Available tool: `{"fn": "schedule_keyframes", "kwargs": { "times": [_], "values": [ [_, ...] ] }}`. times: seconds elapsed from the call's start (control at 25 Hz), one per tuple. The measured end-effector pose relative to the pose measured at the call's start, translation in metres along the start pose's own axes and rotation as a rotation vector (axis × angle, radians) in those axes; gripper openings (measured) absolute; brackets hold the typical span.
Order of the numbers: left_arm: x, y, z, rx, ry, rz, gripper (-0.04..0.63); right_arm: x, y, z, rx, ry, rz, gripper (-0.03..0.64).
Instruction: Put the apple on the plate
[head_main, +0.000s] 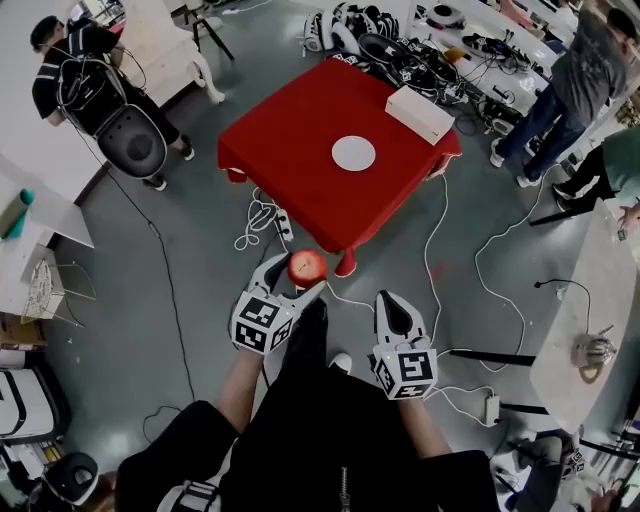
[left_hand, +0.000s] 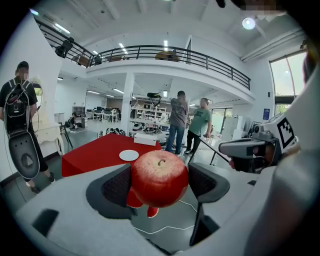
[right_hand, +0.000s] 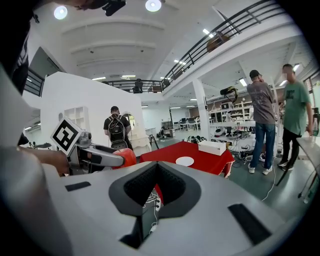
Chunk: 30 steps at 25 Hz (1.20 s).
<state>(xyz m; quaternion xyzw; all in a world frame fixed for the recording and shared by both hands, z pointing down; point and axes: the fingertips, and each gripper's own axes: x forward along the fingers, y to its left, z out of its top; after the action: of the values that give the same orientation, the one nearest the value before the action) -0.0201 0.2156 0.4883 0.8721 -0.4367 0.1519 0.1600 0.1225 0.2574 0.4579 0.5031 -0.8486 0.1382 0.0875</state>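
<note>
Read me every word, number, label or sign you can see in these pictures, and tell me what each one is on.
No readable words or numbers anywhere.
On the left marker cube: black-and-white square codes only, no letters.
On the right marker cube: the same kind of codes.
On the white box: no print that can be made out.
On the apple and the plate: no label visible.

You have no words, numbers or brand names to read anywhere in these views. The only signs are the black-and-white square markers on the cube (head_main: 262, 324) of your left gripper (head_main: 299, 280) and on that of your right gripper (head_main: 393, 303), coded patterns rather than letters
</note>
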Motion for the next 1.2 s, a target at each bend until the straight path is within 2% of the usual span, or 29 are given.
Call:
{"fn": "schedule_keyframes", "kwargs": {
  "times": [0.2, 0.44, 0.88, 1.2],
  "values": [
    [0.032, 0.044, 0.013, -0.002, 0.01, 0.005, 0.362, 0.041, -0.014, 0.004, 0.005, 0.023, -0.008, 0.008],
    [0.07, 0.081, 0.033, 0.056, 0.026, -0.042, 0.362, 0.1, -0.033, 0.012, 0.025, 0.046, -0.024, 0.008],
    [0.128, 0.174, 0.06, 0.003, 0.05, -0.095, 0.362, 0.226, -0.036, 0.049, 0.014, 0.125, -0.039, 0.008],
    [0.162, 0.248, 0.09, 0.033, 0.039, -0.122, 0.362, 0.309, -0.033, 0.09, -0.025, 0.128, -0.062, 0.008]
  ]
}}
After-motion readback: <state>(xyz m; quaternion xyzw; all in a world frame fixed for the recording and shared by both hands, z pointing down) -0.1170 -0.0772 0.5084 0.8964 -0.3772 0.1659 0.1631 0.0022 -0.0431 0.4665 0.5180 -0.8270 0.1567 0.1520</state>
